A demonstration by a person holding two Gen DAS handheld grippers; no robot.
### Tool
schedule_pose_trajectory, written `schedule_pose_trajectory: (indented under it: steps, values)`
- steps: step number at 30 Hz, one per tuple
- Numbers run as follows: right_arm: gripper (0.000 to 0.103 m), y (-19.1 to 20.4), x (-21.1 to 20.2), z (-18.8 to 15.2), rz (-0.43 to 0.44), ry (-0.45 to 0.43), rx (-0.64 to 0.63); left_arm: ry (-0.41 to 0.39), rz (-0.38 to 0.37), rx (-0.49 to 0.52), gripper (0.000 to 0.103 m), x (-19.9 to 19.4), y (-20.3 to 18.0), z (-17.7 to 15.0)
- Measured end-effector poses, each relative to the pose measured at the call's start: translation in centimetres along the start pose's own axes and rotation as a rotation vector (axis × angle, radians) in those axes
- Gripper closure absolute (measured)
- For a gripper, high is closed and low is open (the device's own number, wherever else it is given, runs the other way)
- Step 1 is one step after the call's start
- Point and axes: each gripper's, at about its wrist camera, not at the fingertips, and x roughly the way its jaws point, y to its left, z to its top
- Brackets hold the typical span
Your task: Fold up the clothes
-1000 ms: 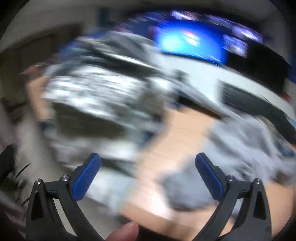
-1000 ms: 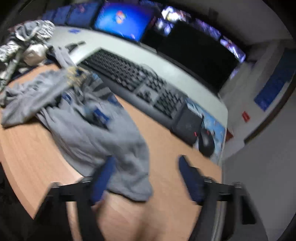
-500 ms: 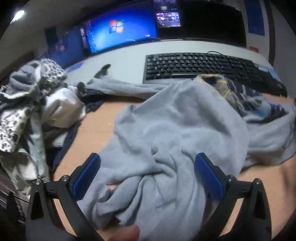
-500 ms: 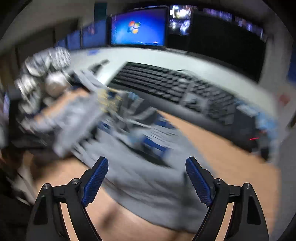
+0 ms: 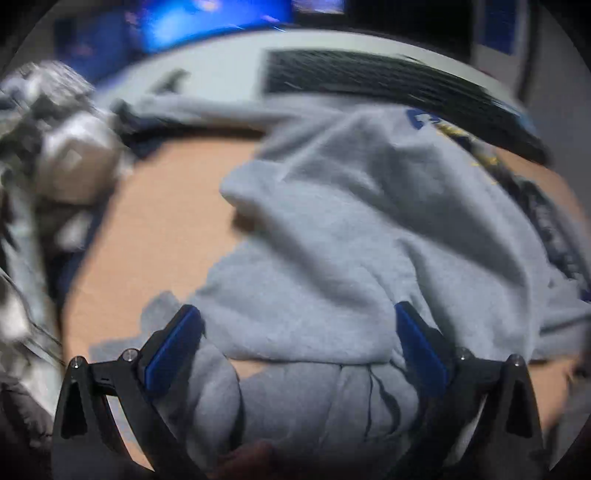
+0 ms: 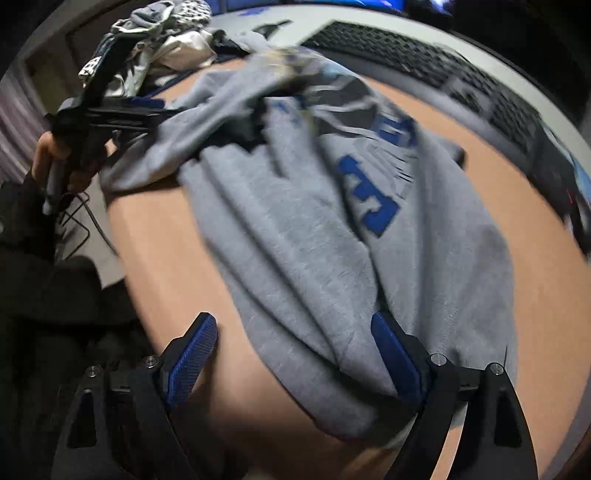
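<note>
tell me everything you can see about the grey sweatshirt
The sweatshirt is grey, fleece-like, with blue block letters and a darker yellow-flecked print near its top. It lies crumpled and unfolded on the wooden desk, one part trailing towards the clothes pile, its far edge close to the keyboard. The open right gripper straddles its near edge; the open left gripper hangs over another bunched part.

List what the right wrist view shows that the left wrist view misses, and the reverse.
Right wrist only: the left gripper from outside, a hand holding it, and big blue letters on the sweatshirt. Left wrist only: a blue-lit monitor, blurred, behind the desk. Both: the grey sweatshirt crumpled on the wooden table, the black keyboard, the pile of clothes, and each view's own gripper, such as the right gripper, open over the fabric.
</note>
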Motion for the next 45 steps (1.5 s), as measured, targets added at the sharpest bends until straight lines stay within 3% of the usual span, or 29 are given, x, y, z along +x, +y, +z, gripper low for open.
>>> schedule_pose_trajectory:
  steps: [3,5,9,11,14,17,19,23,26,34,37,38,41,43,45]
  values:
    - [0.016,0.4,-1.7,-2.4,0.002,0.061,0.029,0.012,-0.068,0.109,0.000,-2.1,-2.3,-3.2]
    - [0.016,0.1,-3.7,-2.7,-0.008,0.020,0.062,-0.001,-0.056,0.129,0.000,-3.0,-2.7,-4.3]
    - [0.016,-1.5,-7.4,0.0,0.040,-0.153,0.140,-0.056,0.020,0.041,0.000,-5.2,-0.6,-3.9]
    - [0.016,-2.1,-7.6,2.4,-0.010,-0.200,0.129,-0.105,0.067,-0.032,0.000,-6.6,1.2,-3.2]
    - [0.015,-4.2,-5.0,6.9,-0.060,-0.183,0.135,-0.087,0.126,-0.154,0.000,-6.5,4.2,-2.9]
    - [0.015,-5.7,-1.8,11.6,-0.001,-0.146,0.141,-0.006,0.119,-0.218,0.000,-5.0,5.6,-4.2]
    - [0.015,-5.5,0.1,14.5,0.044,-0.108,0.083,0.040,0.111,-0.242,0.000,-4.1,5.9,-5.1]
    - [0.015,-1.9,3.8,17.6,0.028,0.006,-0.102,0.069,0.105,-0.265,0.000,-3.2,5.3,-5.8]
    - [0.015,0.7,5.8,16.9,-0.197,0.063,-0.292,0.046,0.178,-0.212,0.000,-2.9,4.2,-5.1]
    - [0.011,-8.0,3.3,11.6,-0.390,0.054,-0.043,-0.054,0.532,0.108,0.000,-0.8,-0.3,-3.1]
    - [0.008,-12.1,1.4,7.9,-0.448,0.065,0.095,-0.066,0.531,0.155,0.000,1.0,-0.3,-0.7]
    - [0.003,-13.3,0.8,6.7,-0.463,0.069,0.137,-0.067,0.523,0.165,0.000,1.5,-0.3,0.1]
    - [0.002,-16.0,-0.7,3.2,-0.415,0.055,0.280,-0.062,0.502,0.201,0.000,3.2,-0.7,2.7]
    - [0.002,-15.9,-1.2,1.3,-0.356,0.033,0.355,-0.077,0.618,0.294,0.000,5.2,-2.4,4.6]
    - [0.002,-14.4,-1.3,0.3,-0.232,0.026,0.366,-0.080,0.706,0.389,0.000,6.8,-3.8,6.3]
